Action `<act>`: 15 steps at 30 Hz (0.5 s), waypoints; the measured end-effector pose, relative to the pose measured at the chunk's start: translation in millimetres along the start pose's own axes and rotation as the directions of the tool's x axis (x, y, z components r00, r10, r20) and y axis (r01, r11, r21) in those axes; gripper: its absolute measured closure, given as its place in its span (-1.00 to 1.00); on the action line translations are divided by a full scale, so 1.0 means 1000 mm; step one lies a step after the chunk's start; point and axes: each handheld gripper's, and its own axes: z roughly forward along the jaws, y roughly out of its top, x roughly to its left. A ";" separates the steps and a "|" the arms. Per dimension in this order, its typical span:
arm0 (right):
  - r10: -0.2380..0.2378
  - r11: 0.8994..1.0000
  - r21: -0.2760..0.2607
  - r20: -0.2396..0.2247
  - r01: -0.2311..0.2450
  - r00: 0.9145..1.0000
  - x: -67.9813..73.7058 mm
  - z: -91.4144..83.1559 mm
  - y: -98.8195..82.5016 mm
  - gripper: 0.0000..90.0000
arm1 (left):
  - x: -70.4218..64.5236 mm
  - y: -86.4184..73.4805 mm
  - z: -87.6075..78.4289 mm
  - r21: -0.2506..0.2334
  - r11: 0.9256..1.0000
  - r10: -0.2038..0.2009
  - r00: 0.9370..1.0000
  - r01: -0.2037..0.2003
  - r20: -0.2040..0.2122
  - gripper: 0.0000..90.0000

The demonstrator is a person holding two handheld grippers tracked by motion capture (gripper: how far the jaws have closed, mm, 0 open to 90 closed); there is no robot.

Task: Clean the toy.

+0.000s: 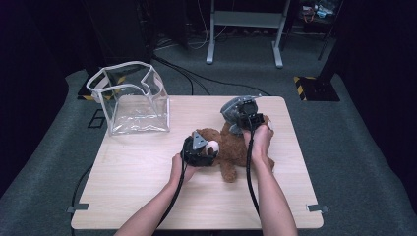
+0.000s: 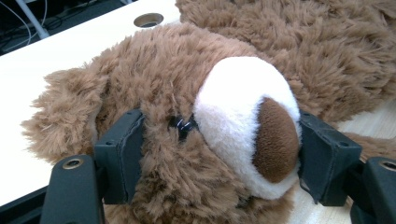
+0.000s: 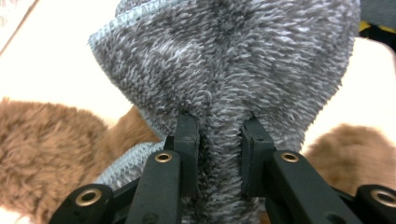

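Brown, shaggy plush fills our near ground: the teddy bear (image 1: 231, 147) lies mid-table, its head with the white muzzle clamped in our left gripper (image 2: 219, 163). Just beyond, our right gripper (image 3: 219, 140) pinches a bunched fold of the grey knitted cloth (image 3: 224, 60) over the bear's body

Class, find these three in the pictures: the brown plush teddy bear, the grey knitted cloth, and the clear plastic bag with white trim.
Brown plush teddy bear (image 2: 247, 116): left gripper view, on its white muzzle.
Grey knitted cloth (image 3: 224, 60): right gripper view, on its bunched middle.
Clear plastic bag with white trim (image 1: 137, 110): high view, on its front wall.
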 end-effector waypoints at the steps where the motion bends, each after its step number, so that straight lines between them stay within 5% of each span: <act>1: 0.016 1.000 -0.022 -0.001 -0.016 1.000 -0.003 -0.004 0.000 0.62 | 0.000 0.000 0.000 -0.001 1.000 0.000 1.000 0.000 0.004 -0.43; 7: 0.052 0.993 -0.103 -0.105 -0.063 0.993 -0.012 -0.036 0.000 0.61 | 0.001 0.000 0.000 -0.002 1.000 -0.002 1.000 0.002 0.008 -0.43; 15: -0.100 0.994 -0.063 -0.184 0.090 0.978 0.032 -0.034 -0.009 0.61 | 0.001 0.000 0.000 0.001 1.000 -0.004 1.000 0.004 0.006 -0.43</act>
